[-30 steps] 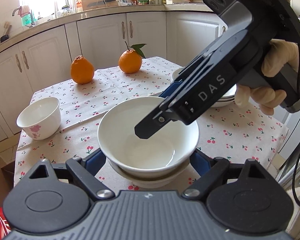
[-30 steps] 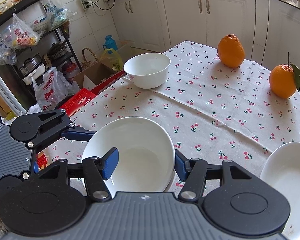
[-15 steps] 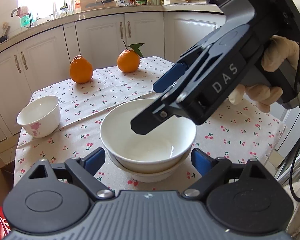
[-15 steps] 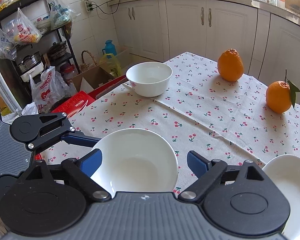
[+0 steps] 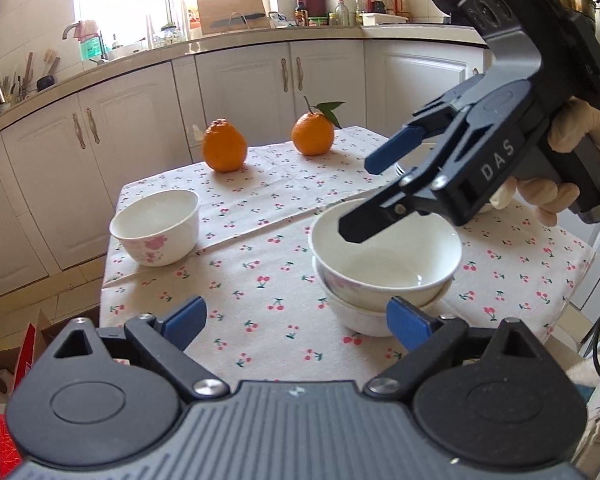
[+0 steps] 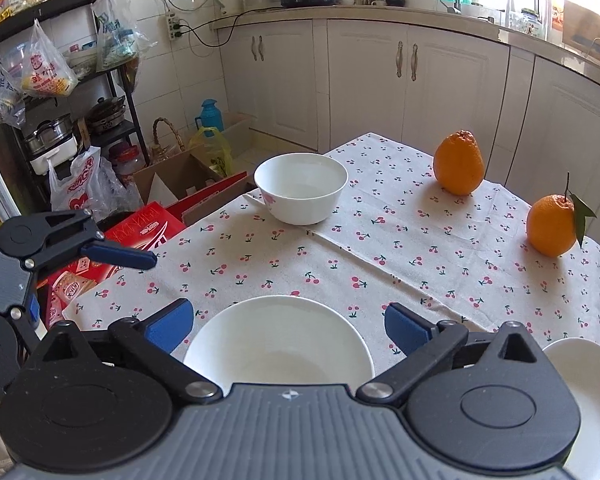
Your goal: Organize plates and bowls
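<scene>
stacked bowls [image 5: 384, 268]: done, I'd say. One bowl sat nested in another, lower centre-right of the left view, on the cherry-print surface [image 5: 260, 312].
loose bowl [image 5: 156, 226]: left to do. It stood alone at centre-left, well apart from the stack.
plates [image 6: 588, 392]: lower right of the right view, only partly visible, so can't tell how tidy.
right claw [image 5: 364, 196]: jaws were opening, wide, just above the stack's rim, gripping nothing.
left claw [image 5: 296, 320]: also opening, empty; the stack was beside its right finger.
oranges [image 5: 224, 150]: far edge, not part of the job.
</scene>
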{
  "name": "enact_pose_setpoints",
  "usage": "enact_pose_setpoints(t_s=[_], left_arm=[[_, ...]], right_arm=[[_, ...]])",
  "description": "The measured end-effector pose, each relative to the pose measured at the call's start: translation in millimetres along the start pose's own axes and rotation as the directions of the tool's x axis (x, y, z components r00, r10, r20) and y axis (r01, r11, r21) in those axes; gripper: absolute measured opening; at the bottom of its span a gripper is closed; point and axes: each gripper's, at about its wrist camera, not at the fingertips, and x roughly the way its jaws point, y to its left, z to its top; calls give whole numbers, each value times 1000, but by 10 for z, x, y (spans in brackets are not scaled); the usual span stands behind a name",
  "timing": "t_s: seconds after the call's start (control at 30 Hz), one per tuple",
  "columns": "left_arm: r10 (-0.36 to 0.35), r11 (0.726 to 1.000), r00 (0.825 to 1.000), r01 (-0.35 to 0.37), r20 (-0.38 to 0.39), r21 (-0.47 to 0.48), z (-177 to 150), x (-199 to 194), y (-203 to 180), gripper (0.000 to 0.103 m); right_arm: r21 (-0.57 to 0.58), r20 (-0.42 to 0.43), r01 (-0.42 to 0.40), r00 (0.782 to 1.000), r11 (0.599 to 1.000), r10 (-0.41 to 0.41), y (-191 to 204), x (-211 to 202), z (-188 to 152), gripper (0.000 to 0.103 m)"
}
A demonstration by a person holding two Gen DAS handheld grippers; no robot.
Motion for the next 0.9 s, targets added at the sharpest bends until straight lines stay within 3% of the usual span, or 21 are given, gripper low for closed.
enact_pose_setpoints(t_s=[0.27,0.5,0.73,0.9], left_arm=[[31,999,999,-31,21,-16,62,27,437,100],[99,995,995,-99,28,-2,206,223,785,100],[98,993,994,-95,38,-69,406,582,1219,100],[73,985,997,-72,2,-155,495,933,1541,100]], right_arm=[[-78,-6,14,1000,997,-14,96,107,190,103],[-172,-29,34,999,985,-39,111,306,422,103],[-223,-61,-18,998,975,4,-6,619,649,103],[-245,-78,-47,997,968,28,-105,888,777,103]])
